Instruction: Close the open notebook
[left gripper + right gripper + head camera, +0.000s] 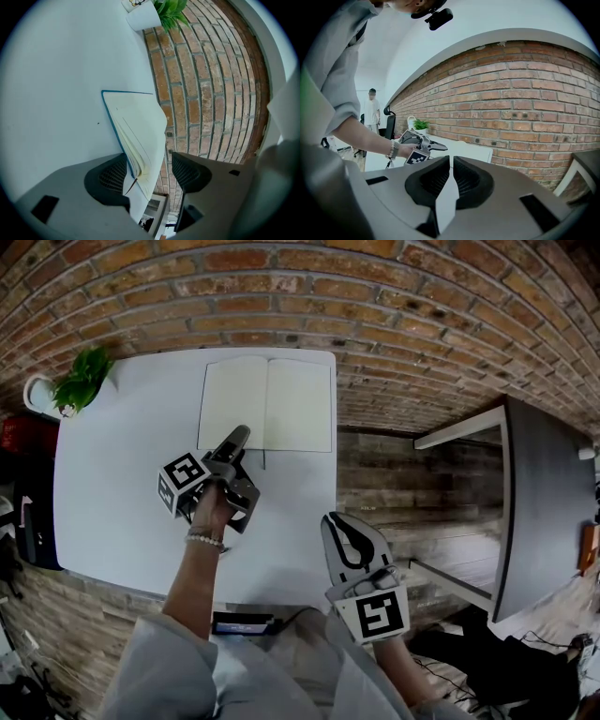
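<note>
1. Right gripper (451, 161) hangs beside the table's (122, 484) near corner, jaws almost together, nothing between them.
2. Left gripper (149, 171), jaws wide, straddles the notebook's (266, 401) near edge without pressing it.
3. The notebook lies open at the table's far side.

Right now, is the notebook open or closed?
Open: the notebook lies spread on the white table, both blank pages facing up.

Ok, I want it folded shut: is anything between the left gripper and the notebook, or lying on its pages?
Nothing visible. The jaws of the left gripper stand open around the near edge of the notebook, and both pages lie bare.
</note>
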Available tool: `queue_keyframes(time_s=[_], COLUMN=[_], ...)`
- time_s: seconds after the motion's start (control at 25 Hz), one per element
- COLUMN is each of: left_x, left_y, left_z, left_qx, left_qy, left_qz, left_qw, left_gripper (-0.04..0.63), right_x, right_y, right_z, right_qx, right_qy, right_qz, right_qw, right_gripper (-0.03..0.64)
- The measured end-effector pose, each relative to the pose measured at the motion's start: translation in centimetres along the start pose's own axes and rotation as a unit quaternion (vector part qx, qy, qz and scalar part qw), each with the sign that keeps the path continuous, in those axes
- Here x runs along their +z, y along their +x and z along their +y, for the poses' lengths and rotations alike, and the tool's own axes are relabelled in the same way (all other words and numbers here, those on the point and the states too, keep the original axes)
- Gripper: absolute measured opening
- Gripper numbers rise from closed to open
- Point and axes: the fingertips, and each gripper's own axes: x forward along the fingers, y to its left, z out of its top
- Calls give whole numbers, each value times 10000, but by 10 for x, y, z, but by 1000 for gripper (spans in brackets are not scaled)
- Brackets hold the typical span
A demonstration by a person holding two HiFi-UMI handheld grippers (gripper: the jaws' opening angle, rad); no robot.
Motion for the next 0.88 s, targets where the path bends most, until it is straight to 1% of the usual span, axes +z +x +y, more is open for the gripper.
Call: queue_keyframes(time_s=[0.24, 0.32, 0.48, 0.56, 0.6, 0.72, 0.88], left_x=[-1, -2, -1, 2, 2, 2, 1], left_y=[0, 0, -3, -4, -4, -4, -4], left_z=[3, 8, 17, 18, 18, 16, 11], left_qx=[-25, 41, 215, 270, 285, 275, 234], left_qy=[89, 159, 282, 399, 486, 771, 1129], left_qz=[27, 33, 21, -5, -15, 0, 33], left_qw=[10000, 9999, 9994, 9988, 9984, 9966, 9933], left_gripper=[301, 261, 140, 83, 67, 47, 40], right_x=[-1, -2, -3, -3, -4, -5, -6], right_y=[0, 0, 0, 0, 0, -1, -3], right_z=[-2, -2, -1, 0, 0, 1, 2], right_qx=[9, 5, -8, -12, -15, -12, -13], right_qy=[-12, -9, -13, -8, 0, -11, -14], right_qz=[-9, -9, 14, 37, 43, 37, 47], right_qw=[10000, 10000, 10000, 10000, 10000, 10000, 10000], right_gripper=[54, 54, 54, 54, 54, 54, 54])
